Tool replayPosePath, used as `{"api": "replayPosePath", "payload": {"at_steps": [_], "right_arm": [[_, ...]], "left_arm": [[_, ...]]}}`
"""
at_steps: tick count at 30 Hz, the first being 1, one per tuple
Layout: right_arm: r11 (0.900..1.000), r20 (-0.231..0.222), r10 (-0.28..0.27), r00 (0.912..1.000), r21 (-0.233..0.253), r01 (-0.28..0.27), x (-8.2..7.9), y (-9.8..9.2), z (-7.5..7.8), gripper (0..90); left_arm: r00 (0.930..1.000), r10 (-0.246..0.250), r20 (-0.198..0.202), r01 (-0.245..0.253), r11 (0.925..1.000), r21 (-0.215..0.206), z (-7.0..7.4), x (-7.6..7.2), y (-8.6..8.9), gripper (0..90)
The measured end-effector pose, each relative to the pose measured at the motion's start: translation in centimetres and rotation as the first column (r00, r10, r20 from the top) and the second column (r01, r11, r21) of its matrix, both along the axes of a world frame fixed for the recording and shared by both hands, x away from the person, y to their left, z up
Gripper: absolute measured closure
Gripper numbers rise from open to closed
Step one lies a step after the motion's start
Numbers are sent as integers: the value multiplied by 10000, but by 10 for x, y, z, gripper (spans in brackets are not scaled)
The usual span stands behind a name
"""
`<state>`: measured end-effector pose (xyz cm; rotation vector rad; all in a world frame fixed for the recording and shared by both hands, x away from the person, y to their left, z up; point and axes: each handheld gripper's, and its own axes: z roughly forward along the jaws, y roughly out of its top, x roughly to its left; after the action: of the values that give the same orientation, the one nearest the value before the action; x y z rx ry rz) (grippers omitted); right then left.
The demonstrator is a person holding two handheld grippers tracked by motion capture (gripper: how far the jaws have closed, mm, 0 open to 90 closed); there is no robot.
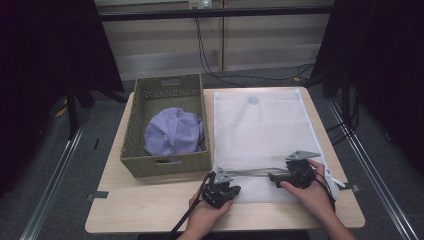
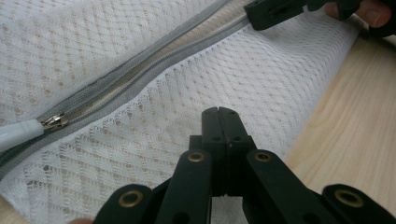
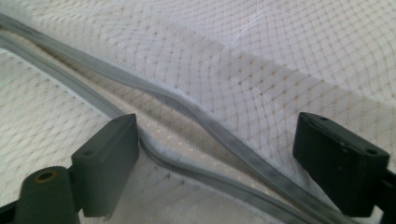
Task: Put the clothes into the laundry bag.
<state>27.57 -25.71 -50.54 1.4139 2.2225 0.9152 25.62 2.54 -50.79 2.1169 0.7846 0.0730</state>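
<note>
A white mesh laundry bag [image 1: 260,130] lies flat on the right half of the table. Its grey zipper [image 1: 255,172] runs along the near edge and is parted, the metal slider [image 2: 53,122] at its left end beside a white tab. My left gripper [image 1: 235,190] is shut, and its tips [image 2: 218,112] rest on the mesh just below the zipper; I see no fabric bunched between them. My right gripper [image 1: 274,177] is open, its jaws standing on either side of the parted zipper tapes [image 3: 187,107]. Its midpoint [image 3: 215,126] is low over the mesh.
An olive woven basket [image 1: 137,125] stands on the left half of the table with a lavender cap [image 1: 172,132] inside. Bare wood [image 1: 150,205] lies in front of the basket. Cables hang at the back wall, and dark stands flank the table.
</note>
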Motion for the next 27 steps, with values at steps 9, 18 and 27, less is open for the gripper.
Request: {"api": "replayPosePath", "payload": {"at_steps": [9,18,27], "right_arm": [[9957,121,-786,9968,-491,791,16,10,-3,24],[9954,648,-791,9948,-491,823,16,-7,0,325],[9957,1011,-99,9948,-909,191,20,12,1,459]], "left_arm": [[10000,55,-44,-55,10000,-24,0,0,0,900],[10000,57,-37,-57,10000,-18,0,0,0,900],[10000,33,11,-33,10000,9,0,-1,0,900]]}}
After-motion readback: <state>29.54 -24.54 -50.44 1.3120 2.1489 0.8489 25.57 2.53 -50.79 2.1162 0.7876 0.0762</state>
